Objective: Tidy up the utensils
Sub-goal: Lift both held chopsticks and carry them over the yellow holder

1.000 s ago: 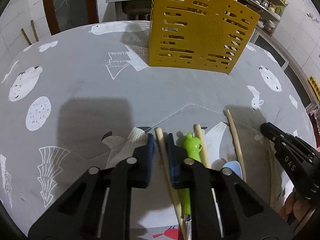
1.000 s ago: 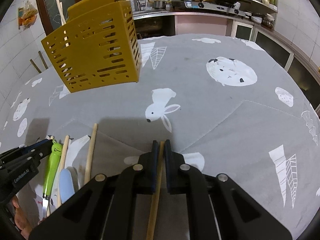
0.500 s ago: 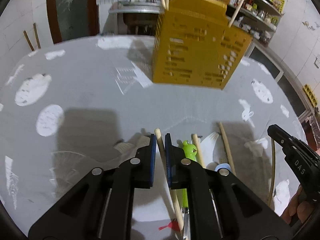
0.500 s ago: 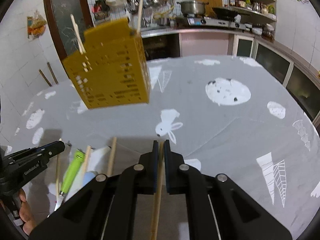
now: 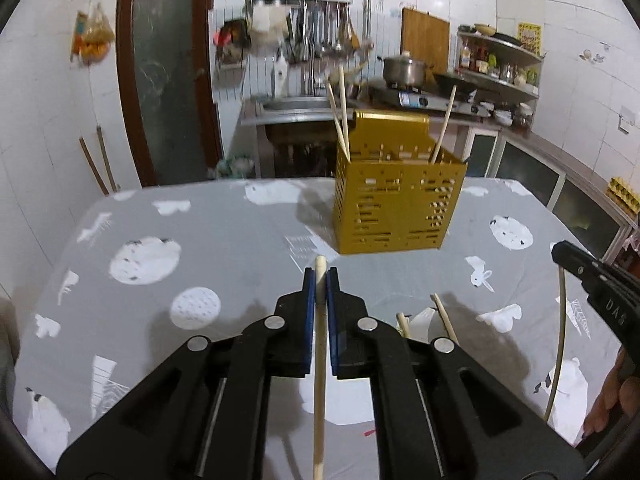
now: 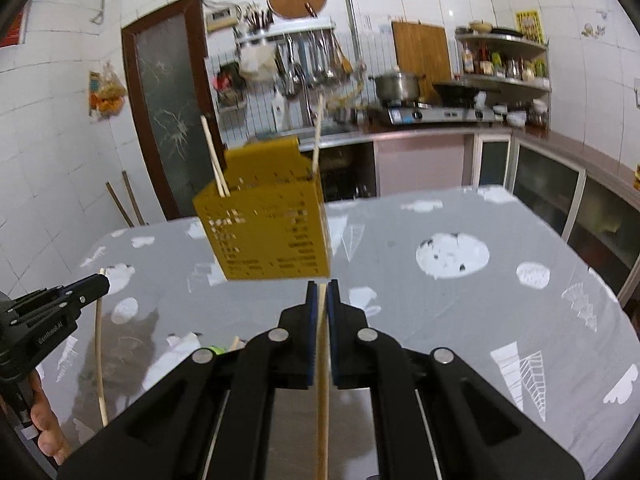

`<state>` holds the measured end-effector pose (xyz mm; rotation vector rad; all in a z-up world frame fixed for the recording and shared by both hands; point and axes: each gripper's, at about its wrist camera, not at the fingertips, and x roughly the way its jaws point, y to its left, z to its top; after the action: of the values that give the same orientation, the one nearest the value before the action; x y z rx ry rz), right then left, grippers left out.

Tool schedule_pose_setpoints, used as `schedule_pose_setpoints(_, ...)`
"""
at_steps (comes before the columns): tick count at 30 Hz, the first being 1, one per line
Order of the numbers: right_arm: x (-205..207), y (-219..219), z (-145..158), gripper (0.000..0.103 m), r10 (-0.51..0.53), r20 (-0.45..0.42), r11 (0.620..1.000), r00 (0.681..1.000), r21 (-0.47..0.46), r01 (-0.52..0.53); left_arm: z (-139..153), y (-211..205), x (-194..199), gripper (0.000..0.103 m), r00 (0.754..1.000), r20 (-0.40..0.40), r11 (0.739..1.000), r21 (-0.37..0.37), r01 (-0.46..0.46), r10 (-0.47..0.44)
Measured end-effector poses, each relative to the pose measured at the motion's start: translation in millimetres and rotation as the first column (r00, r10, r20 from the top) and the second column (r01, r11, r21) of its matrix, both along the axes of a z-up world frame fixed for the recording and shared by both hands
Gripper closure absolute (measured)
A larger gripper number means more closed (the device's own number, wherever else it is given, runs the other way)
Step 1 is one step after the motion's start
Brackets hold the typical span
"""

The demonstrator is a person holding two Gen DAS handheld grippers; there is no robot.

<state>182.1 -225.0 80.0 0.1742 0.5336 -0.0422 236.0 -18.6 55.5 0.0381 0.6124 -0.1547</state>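
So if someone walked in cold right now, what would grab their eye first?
Probably the yellow slotted utensil holder standing mid-table with three chopsticks already poking out of it. Next, each tool: the left tool and the right tool are both shut on a wooden chopstick, raised above the grey animal-print tablecloth.

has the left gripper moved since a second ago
Yes. The left gripper, shut on a chopstick, has lifted up off the tablecloth; the yellow utensil holder now sits lower in its view.

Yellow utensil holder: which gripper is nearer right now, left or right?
Too close to call. The left gripper and right gripper, each clamping a chopstick, both sit just short of the yellow utensil holder, neither touching.
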Motion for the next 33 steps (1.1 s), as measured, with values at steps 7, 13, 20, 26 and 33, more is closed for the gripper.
schedule_pose_setpoints(7,-19.6,10.5,13.3,0.098,0.008,0.099,0.998,0.995,-0.057,-0.002,15.4,8.8,-25.8,0.099,0.994,0.106,1.0,0.009,-0.019,0.018)
schedule_pose_setpoints(13,-35.3,12.9,21.7,0.098,0.015,0.175,0.998,0.984,-0.069,-0.003,22.8,18.1,-36.0,0.099,0.987,0.155,0.999,-0.039,-0.033,0.039)
schedule_pose_setpoints(20,-47.2,16.1,33.0,0.098,0.032,0.247,0.996,0.968,-0.087,-0.011,32.6,19.6,-39.7,0.099,0.978,0.202,0.996,-0.081,-0.034,0.05)
schedule_pose_setpoints(26,-44.8,14.6,47.6,0.098,0.03,0.302,0.997,0.953,-0.083,-0.005,49.6,12.4,-34.7,0.099,0.971,0.237,0.993,-0.121,0.008,0.021)
schedule_pose_setpoints(33,-21.3,5.5,71.3,0.098,0.028,0.335,0.999,0.942,-0.043,-0.015,79.0,-1.5,-16.7,0.099,0.955,0.298,0.991,-0.132,0.031,0.009)
